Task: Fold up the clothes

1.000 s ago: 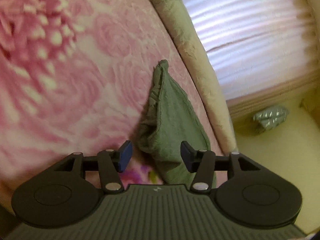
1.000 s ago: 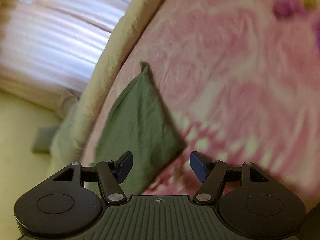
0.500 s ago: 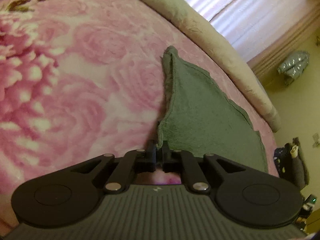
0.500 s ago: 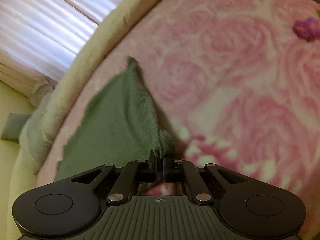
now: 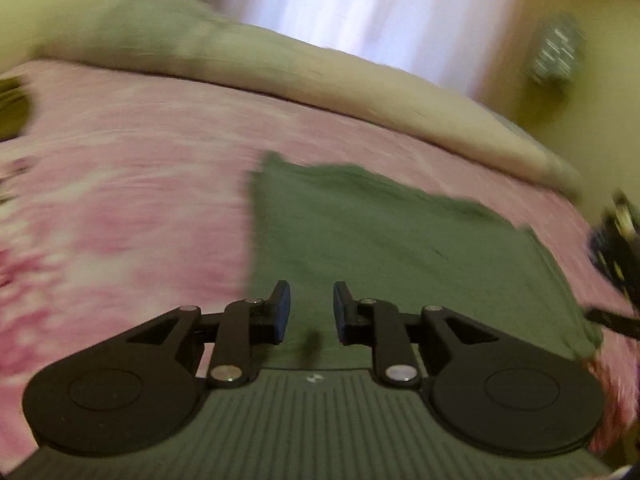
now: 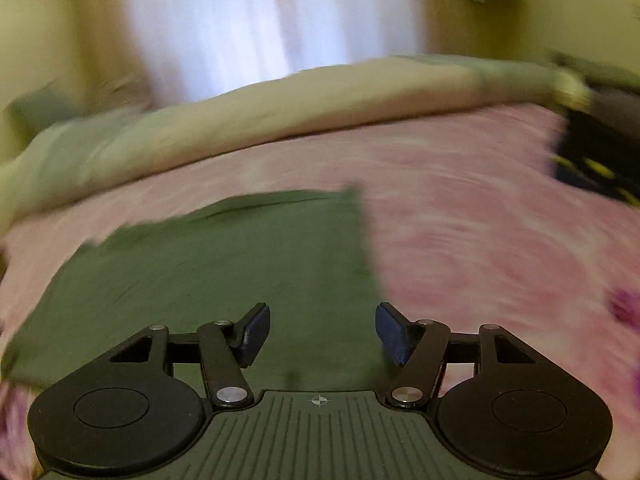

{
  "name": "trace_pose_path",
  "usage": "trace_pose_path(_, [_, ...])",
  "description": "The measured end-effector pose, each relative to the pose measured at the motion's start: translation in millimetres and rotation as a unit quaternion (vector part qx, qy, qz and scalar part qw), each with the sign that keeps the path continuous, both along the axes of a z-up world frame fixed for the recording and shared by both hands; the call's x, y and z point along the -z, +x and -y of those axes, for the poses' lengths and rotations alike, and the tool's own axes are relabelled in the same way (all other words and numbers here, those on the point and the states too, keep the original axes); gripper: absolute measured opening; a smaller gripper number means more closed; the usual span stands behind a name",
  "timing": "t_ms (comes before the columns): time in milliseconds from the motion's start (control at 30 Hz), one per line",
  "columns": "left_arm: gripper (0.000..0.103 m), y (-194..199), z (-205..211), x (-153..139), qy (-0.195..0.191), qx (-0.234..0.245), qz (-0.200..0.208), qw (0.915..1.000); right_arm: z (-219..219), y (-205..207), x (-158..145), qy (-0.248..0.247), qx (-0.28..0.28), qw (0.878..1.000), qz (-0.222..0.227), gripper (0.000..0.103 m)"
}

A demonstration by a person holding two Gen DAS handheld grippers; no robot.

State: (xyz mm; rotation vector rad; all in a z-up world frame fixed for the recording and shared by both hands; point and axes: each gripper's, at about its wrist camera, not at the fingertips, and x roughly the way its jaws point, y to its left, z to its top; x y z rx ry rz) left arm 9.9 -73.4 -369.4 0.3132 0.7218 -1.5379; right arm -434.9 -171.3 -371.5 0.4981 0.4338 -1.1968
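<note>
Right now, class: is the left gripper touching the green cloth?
Cannot tell. The left wrist view shows the left gripper open over the green cloth, but blur hides any contact or gap.

Cloth (image 5: 380, 240) flat on the bed (image 5: 120, 184) — rolled blanket (image 5: 340, 76) behind, curtain (image 5: 360, 12) beyond that.
</note>
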Motion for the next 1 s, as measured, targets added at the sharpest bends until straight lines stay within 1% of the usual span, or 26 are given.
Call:
trace_pose_path(33, [0.019,-5.5,6.8,7.8,0.007,0.007,0.012,0.9999,2.5,13.0,6.8,-0.009,-0.02,1.0,-0.017,0.063])
trace_pose_path(100, [0.018,-11.6,17.9,23.9,0.019,0.012,0.037,0.9991,7.9,28.3,23.9,-0.013,-0.036,0.998,-0.057,0.063])
trace_pose_path(167, [0.012,1.0,15.4,31.8,0.012,0.003,0.035,0.9993,9.6,27.1,38.9,-0.013,-0.033,0.996,-0.083,0.062])
trace_pose_path(200, [0.01,7.6,13.9,35.5,0.008,-0.002,0.033,0.9994,8.9,22.2,43.2,-0.008,-0.027,0.996,-0.081,0.061])
trace_pose_path(233, [0.003,17.7,11.0,34.6,0.009,-0.012,0.014,0.9998,5.8,10.8,42.4,0.003,-0.014,0.998,-0.055,0.06])
trace_pose_path(267, [0.003,28.0,8.0,33.3,0.012,-0.023,-0.007,0.9996,2.8,-0.6,41.7,0.014,-0.001,0.999,-0.029,0.056])
trace_pose_path(300, [0.003,38.4,5.0,31.9,0.014,-0.034,-0.028,0.9989,-0.3,-12.0,41.0,0.025,0.012,1.0,-0.002,0.057])
trace_pose_path(333, [0.003,45.2,-0.2,28.7,0.016,-0.05,-0.041,0.9978,-3.3,-23.5,40.3,0.036,0.025,0.999,0.024,0.057])
trace_pose_path(367, [0.003,48.3,-5.9,24.3,0.016,-0.069,-0.04,0.9967,-6.4,-34.9,39.6,0.048,0.038,0.997,0.05,0.057])
trace_pose_path(400, [0.014,51.1,-11.6,19.9,0.016,-0.088,-0.038,0.9953,-9.5,-46.3,38.9,0.059,0.051,0.994,0.076,0.057])
trace_pose_path(433, [0.022,53.3,-19.7,16.2,0.016,-0.105,-0.038,0.9936,-12.5,-57.7,38.2,0.07,0.064,0.99,0.102,0.057])
trace_pose_path(467, [0.026,55.5,-27.9,12.5,0.015,-0.123,-0.038,0.9915,-15.6,-69.2,37.4,0.08,0.077,0.985,0.128,0.057])
trace_pose_path(500, [0.028,59.3,-38.8,10.1,0.014,-0.134,-0.063,0.9889,-18.7,-80.6,36.7,0.091,0.09,0.98,0.154,0.057])
trace_pose_path(533, [0.029,63.2,-46.8,10.4,0.015,-0.143,-0.097,0.9848,-21.7,-92.0,36.0,0.102,0.103,0.973,0.18,0.057])
trace_pose_path(567, [0.033,66.4,-54.8,13.3,0.018,-0.153,-0.141,0.9779,-24.8,-103.4,35.3,0.113,0.116,0.965,0.205,0.057])
trace_pose_path(600, [0.037,69.6,-62.9,16.4,0.022,-0.163,-0.185,0.9688,-27.0,-111.3,36.0,0.125,0.124,0.957,0.232,0.057])
trace_pose_path(633, [0.038,71.4,-65.6,20.7,0.027,-0.169,-0.221,0.9602,-28.0,-113.7,38.9,0.14,0.127,0.946,0.263,0.057])
trace_pose_path(667, [0.038,71.4,-67.5,25.0,0.032,-0.174,-0.247,0.9527,-28.9,-116.1,41.8,0.154,0.129,0.935,0.293,0.057])
trace_pose_path(700, [0.038,70.2,-69.0,28.3,0.035,-0.175,-0.265,0.9475,-28.5,-117.1,44.4,0.165,0.133,0.925,0.314,0.057])
trace_pose_path(767, [0.038,67.0,-61.5,33.2,0.038,-0.183,-0.264,0.9463,-22.9,-114.3,46.7,0.17,0.145,0.919,0.324,0.057])
trace_pose_path(833, [0.038,64.5,-52.2,37.4,0.037,-0.19,-0.262,0.9455,-14.1,-107.5,43.7,0.166,0.155,0.921,0.317,0.057])
trace_pose_path(867, [0.035,63.9,-47.7,39.4,0.032,-0.193,-0.26,0.9455,-8.1,-104.8,42.9,0.165,0.158,0.921,0.316,0.057])
trace_pose_path(900, [0.029,63.3,-43.3,41.3,0.027,-0.197,-0.259,0.9454,-1.5,-101.9,42.0,0.164,0.161,0.921,0.315,0.057])
trace_pose_path(933, [0.022,62.4,-40.1,41.5,0.03,-0.198,-0.248,0.9479,2.9,-98.2,42.3,0.162,0.164,0.922,0.31,0.056])
trace_pose_path(967, [0.005,61.5,-36.9,41.5,0.033,-0.2,-0.236,0.9504,6.4,-96.2,43.1,0.162,0.167,0.925,0.3,0.05])
trace_pose_path(1000, [0.003,61.5,-34.1,42.8,0.037,-0.2,-0.226,0.9526,9.9,-94.2,43.8,0.162,0.17,0.928,0.29,0.035])
